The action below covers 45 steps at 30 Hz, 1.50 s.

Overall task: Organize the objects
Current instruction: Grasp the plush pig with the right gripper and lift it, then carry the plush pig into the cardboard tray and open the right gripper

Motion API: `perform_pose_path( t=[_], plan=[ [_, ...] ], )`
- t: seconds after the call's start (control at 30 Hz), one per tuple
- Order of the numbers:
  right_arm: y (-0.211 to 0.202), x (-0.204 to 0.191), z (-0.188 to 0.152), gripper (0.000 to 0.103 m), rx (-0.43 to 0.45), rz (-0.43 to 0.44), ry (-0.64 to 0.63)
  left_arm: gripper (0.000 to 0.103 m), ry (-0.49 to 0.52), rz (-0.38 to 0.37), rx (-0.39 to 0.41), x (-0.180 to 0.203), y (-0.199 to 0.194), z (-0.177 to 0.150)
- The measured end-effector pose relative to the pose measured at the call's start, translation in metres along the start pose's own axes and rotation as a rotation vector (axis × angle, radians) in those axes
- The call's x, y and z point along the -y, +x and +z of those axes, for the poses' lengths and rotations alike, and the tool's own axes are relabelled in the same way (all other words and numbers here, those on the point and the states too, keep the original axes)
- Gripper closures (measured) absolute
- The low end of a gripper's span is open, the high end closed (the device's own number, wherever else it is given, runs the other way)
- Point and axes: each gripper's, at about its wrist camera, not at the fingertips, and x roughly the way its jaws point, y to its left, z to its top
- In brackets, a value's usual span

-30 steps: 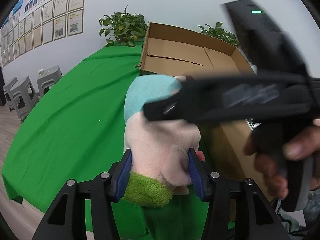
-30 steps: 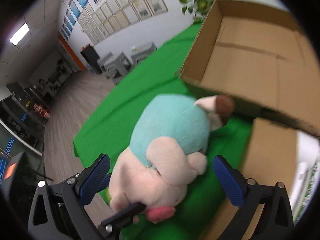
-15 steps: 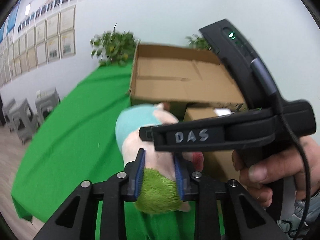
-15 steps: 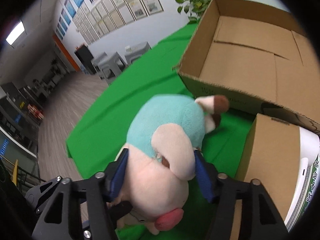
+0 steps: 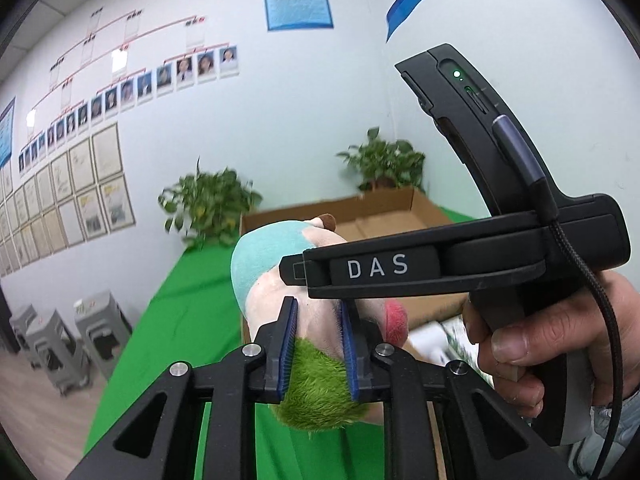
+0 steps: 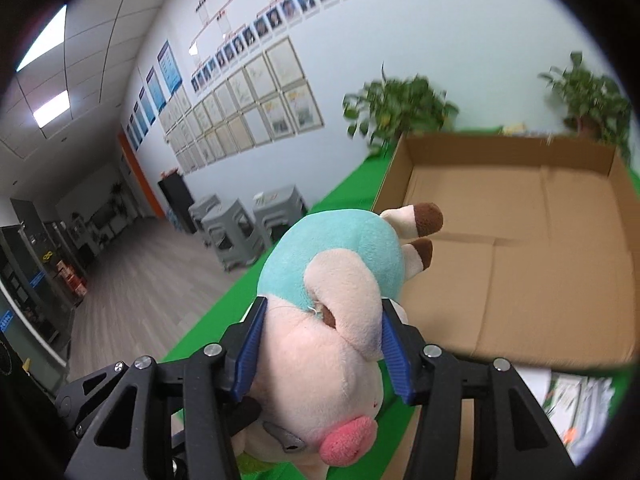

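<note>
Plush pig (image 6: 320,344), clamped by both tools, right tool (image 6: 320,354) closing, hangs above green tablecloth (image 5: 176,320).

Left claw (image 5: 317,346) clamped tight; right claw (image 6: 322,346) closing, gripped by a hand (image 5: 560,344).

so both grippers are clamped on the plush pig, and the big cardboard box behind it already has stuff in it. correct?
Not quite. The big cardboard box is empty: the right wrist view shows only its bare floor. The rest holds: the left gripper and the right gripper, its jaws closing, both pinch the plush pig.
</note>
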Motion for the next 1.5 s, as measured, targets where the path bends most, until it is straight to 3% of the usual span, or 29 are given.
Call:
perform_pose_path(
  t=[0.17,0.3,0.47,0.77,0.83,0.9,1.03,1.17,1.2,1.23,1.27,1.33,1.4,1.5],
  plan=[
    [0.007,0.007,0.034,0.051,0.052,-0.044,-0.016,0.085,0.018,-0.010,0.046,-0.006,0.029,0.031],
    [0.019,0.013,0.056,0.051,0.071,-0.071,-0.024,0.085,0.020,-0.019,0.069,-0.021,0.076,0.054],
    [0.047,0.029,0.067,0.051,0.060,-0.100,-0.009,0.085,0.001,-0.024,0.020,-0.049,0.152,0.064],
    [0.125,0.069,0.050,0.056,0.011,-0.115,0.024,0.087,-0.073,-0.009,-0.168,-0.093,0.288,0.007],
    [0.139,0.078,0.040,0.063,0.003,-0.117,0.034,0.091,-0.097,0.000,-0.227,-0.101,0.313,-0.014],
    [0.150,0.087,0.032,0.066,-0.018,-0.116,0.052,0.092,-0.126,-0.011,-0.276,-0.109,0.330,-0.032],
    [0.153,0.088,0.020,0.063,-0.057,-0.111,0.044,0.090,-0.128,-0.008,-0.299,-0.113,0.340,-0.058],
    [0.144,0.093,0.018,0.055,-0.083,-0.100,0.090,0.084,-0.139,-0.020,-0.319,-0.122,0.345,-0.057],
    [0.142,0.095,0.018,0.047,-0.088,-0.099,0.107,0.081,-0.143,-0.018,-0.313,-0.125,0.342,-0.058],
    [0.141,0.099,0.017,0.039,-0.099,-0.098,0.126,0.069,-0.154,-0.010,-0.298,-0.127,0.331,-0.057],
    [0.142,0.102,0.016,0.036,-0.112,-0.097,0.141,0.051,-0.165,0.007,-0.283,-0.123,0.310,-0.055],
    [0.148,0.108,0.013,0.034,-0.148,-0.067,0.177,0.029,-0.202,0.048,-0.246,-0.138,0.293,-0.050],
    [0.153,0.109,0.009,0.034,-0.181,-0.022,0.198,0.027,-0.236,0.033,-0.246,-0.151,0.293,-0.051],
    [0.162,0.109,0.006,0.035,-0.212,0.021,0.203,0.028,-0.280,-0.031,-0.335,-0.162,0.311,-0.063]
  ],
)
